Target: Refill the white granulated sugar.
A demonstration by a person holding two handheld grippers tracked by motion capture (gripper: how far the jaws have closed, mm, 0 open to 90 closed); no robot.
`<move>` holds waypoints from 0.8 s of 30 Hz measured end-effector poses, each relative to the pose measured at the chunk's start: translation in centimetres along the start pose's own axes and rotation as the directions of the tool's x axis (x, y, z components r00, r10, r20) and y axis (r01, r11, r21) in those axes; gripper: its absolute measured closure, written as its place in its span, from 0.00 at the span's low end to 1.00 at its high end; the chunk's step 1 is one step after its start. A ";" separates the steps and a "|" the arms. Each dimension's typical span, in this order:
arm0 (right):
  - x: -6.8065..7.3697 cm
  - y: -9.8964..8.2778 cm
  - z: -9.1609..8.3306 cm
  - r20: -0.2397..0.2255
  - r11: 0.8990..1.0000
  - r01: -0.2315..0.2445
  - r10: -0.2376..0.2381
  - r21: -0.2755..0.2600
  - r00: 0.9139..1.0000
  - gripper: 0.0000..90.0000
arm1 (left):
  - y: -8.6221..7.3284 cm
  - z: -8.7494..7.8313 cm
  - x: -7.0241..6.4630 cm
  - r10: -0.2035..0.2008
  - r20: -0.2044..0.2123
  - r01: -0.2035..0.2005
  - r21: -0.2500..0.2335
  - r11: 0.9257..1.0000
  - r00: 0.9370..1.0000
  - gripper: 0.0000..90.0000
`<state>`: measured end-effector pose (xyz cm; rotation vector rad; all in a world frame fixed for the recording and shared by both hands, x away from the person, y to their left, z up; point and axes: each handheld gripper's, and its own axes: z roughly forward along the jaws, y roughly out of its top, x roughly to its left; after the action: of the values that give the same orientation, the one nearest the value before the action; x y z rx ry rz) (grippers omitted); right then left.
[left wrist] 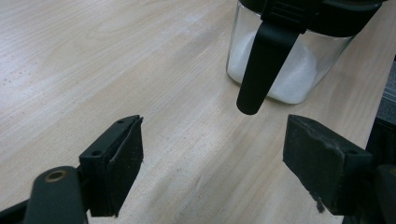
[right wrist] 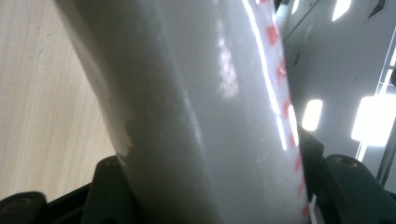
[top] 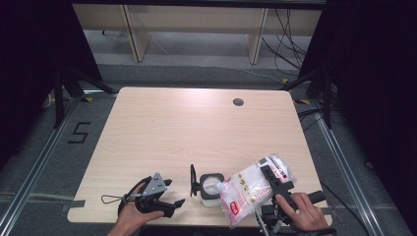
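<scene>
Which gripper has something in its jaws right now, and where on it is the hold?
The right gripper clamps the plastic bag of white granules across its upper body. The left gripper is open and holds nothing.

Counter (top: 196, 123): light wood-grain top w/ rounded corners, a small round cable hole (top: 238, 102) near the far right edge, most of the surface bare. Standing on it near the front edge, approx. centre, is a clear glass jar (top: 210, 189) w/ white granules inside, black rim and hinged black lid (top: 193, 179) flipped up at its left. The jar's base sits flat on the wood.
</scene>
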<state>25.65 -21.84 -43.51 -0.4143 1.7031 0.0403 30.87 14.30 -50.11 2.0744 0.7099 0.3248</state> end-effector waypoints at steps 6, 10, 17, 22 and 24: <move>0.0 0.0 0.0 0.012 1.000 0.003 -0.003 -0.008 1.000 0.50 | 0.0 0.0 0.0 0.000 0.001 0.000 -0.001 1.000 1.000 0.22; -0.1 0.0 0.0 0.009 1.000 0.011 -0.011 -0.006 1.000 0.50 | 0.0 -0.1 0.0 -0.021 -0.001 0.021 0.009 1.000 1.000 0.22; 0.0 0.0 0.0 0.012 1.000 0.000 0.000 -0.003 1.000 0.50 | 0.0 0.0 -0.1 -0.025 -0.003 0.025 0.002 1.000 1.000 0.22; -0.1 0.0 0.0 0.008 1.000 0.008 -0.008 -0.008 1.000 0.50 | 0.0 0.0 -0.1 -0.027 -0.002 0.027 0.003 1.000 1.000 0.22; -0.1 0.0 0.0 0.003 1.000 0.011 -0.011 -0.007 1.000 0.50 | 0.0 0.0 -0.1 -0.029 0.000 0.029 0.002 1.000 1.000 0.22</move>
<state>25.66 -21.81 -43.41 -0.4289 1.6983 0.0394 30.78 14.28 -50.13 2.0645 0.7399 0.3078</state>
